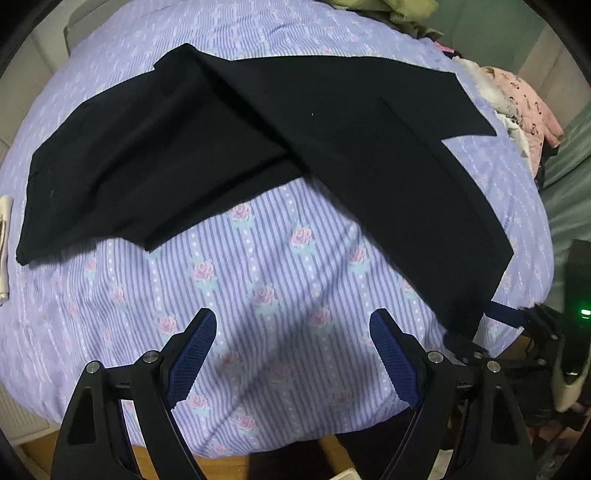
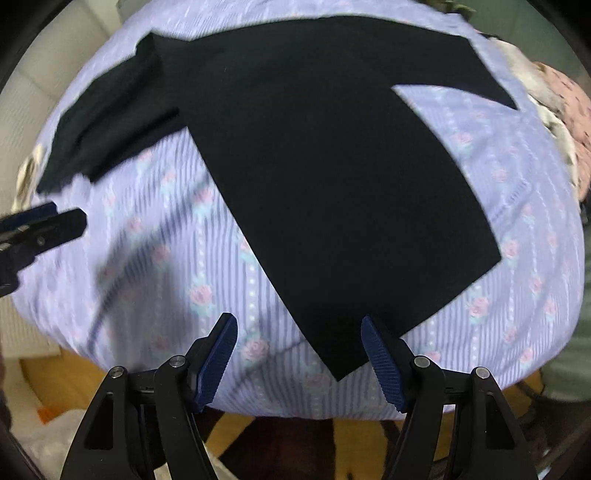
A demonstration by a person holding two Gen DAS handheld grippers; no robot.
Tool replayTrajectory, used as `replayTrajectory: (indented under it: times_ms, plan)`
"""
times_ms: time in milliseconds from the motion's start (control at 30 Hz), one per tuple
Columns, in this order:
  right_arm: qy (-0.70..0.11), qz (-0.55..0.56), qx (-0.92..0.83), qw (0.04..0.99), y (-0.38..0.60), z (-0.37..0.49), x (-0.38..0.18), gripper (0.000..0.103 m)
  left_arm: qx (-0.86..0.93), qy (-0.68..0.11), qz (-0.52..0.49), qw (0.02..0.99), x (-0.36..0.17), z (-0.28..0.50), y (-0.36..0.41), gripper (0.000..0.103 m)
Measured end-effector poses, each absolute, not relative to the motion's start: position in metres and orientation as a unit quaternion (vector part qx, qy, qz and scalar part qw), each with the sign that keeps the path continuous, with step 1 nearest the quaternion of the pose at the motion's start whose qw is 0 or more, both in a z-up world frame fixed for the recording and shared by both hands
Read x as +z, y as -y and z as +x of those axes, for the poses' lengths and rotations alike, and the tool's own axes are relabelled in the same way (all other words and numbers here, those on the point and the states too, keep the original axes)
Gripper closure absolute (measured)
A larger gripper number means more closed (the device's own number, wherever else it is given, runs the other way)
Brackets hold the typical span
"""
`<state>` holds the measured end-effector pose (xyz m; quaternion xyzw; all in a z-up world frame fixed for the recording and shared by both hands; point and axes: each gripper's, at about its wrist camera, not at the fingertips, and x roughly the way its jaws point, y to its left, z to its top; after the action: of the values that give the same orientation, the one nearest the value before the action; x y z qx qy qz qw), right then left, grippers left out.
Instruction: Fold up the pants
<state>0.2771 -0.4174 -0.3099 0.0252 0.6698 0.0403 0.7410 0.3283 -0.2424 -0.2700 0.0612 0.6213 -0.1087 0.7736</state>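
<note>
While both my tools hang over the near edge of the bed [image 1: 258, 280], the pants [image 1: 295, 147] lie spread on the striped rose-print sheet, nothing gripped.

Left tool [image 1: 291, 354]: jaws wide, empty, only bare sheet between the blue pads. It sits over the near edge, in the gap between the two legs. Neither pad touches fabric.

Right tool [image 2: 299, 354]: jaws wide, empty. The near corner of one leg's hem lies between its pads in the right wrist view; I can't tell if the right pad touches the cloth or just hovers above it. Not clamped.

Pants: black, flat, in a V. One leg runs toward the bed's left edge, its hem near that edge. The other leg runs toward the near right corner, its hem corner just short of the near edge. The two legs join near the far edge; the waist end points to the far right, with a wedge of sheet showing between the waist part and the right leg. A diagonal crease shows where one leg overlaps the other.

Far right corner: pile of clothes [image 1: 524, 107], pink and white, apart from the pants. Olive cloth [image 1: 388, 11] at the far edge. A cream item [image 1: 4, 240] at the left edge, near the left hem.

In the right wrist view my left tool's finger [image 2: 55, 225] pokes in from the left, over bare sheet.
</note>
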Motion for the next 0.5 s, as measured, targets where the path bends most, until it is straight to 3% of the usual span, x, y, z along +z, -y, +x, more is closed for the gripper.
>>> replayTrajectory:
  times_ms: [300, 333, 400, 433, 500]
  plan:
    - [-0.691, -0.057, 0.022, 0.721, 0.399, 0.294, -0.362, 0.039, -0.106, -0.625, 0.092, 0.768, -0.264, 0.332, 0.244, 0.018]
    - [-0.69, -0.062, 0.024, 0.721, 0.397, 0.295, -0.362, 0.045, -0.11, -0.623, 0.095, 0.769, -0.263, 0.334, 0.244, 0.018]
    - [-0.685, -0.063, 0.023, 0.726, 0.399, 0.296, -0.353, 0.091, -0.12, -0.618, 0.101, 0.771, -0.26, 0.339, 0.248, 0.018]
    - [-0.683, -0.047, 0.031, 0.728, 0.402, 0.299, -0.346, 0.097, -0.127, -0.615, 0.105, 0.771, -0.259, 0.343, 0.25, 0.018]
    - [-0.679, -0.025, 0.025, 0.734, 0.411, 0.302, -0.331, 0.098, -0.145, -0.603, 0.116, 0.776, -0.255, 0.35, 0.255, 0.018]
